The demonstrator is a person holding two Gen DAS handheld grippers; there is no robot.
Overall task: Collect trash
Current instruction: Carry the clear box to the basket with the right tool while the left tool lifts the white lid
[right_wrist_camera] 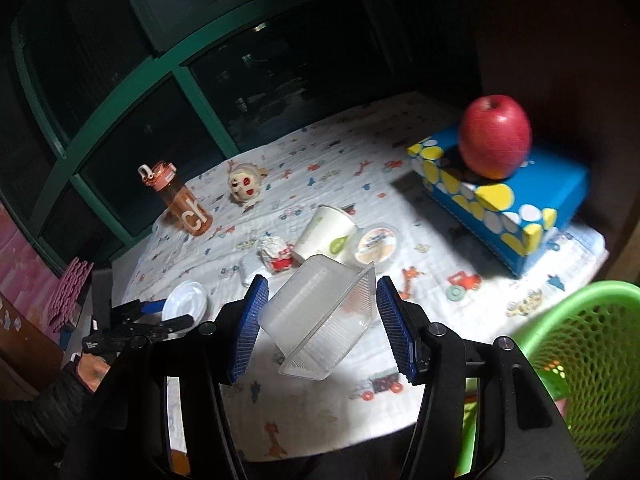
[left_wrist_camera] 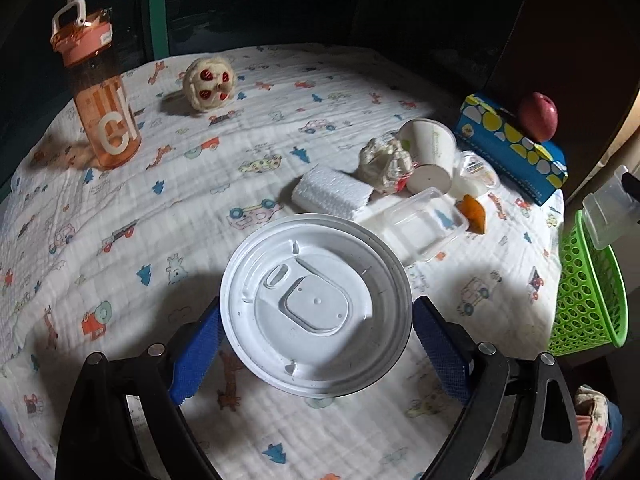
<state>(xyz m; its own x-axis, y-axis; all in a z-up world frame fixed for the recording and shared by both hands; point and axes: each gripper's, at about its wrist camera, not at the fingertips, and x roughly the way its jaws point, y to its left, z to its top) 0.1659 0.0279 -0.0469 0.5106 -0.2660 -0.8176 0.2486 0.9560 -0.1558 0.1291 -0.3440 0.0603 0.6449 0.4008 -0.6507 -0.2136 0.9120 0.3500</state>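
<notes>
One patterned tablecloth [left_wrist_camera: 120,208]. One green basket [right_wrist_camera: 592,344] at its right edge. One blue box [right_wrist_camera: 500,200] bearing one apple [right_wrist_camera: 495,142]. One orange bottle [left_wrist_camera: 100,92], one plush toy [left_wrist_camera: 208,80]. Left gripper [left_wrist_camera: 316,324] pinches one white lid [left_wrist_camera: 316,312]. Right gripper [right_wrist_camera: 320,320] grips one clear container [right_wrist_camera: 320,316], tilted, beside the basket. Loose: one paper cup [right_wrist_camera: 326,234], crumpled wrapper [right_wrist_camera: 276,254].

Dark green-framed window [right_wrist_camera: 132,92] behind table; printed cloth [left_wrist_camera: 248,184] brightly lit.

One bottle [left_wrist_camera: 96,92], one apple [right_wrist_camera: 495,136], one paper cup [left_wrist_camera: 430,156], two clear plastic containers [left_wrist_camera: 424,226], one green basket [left_wrist_camera: 588,292].
</notes>
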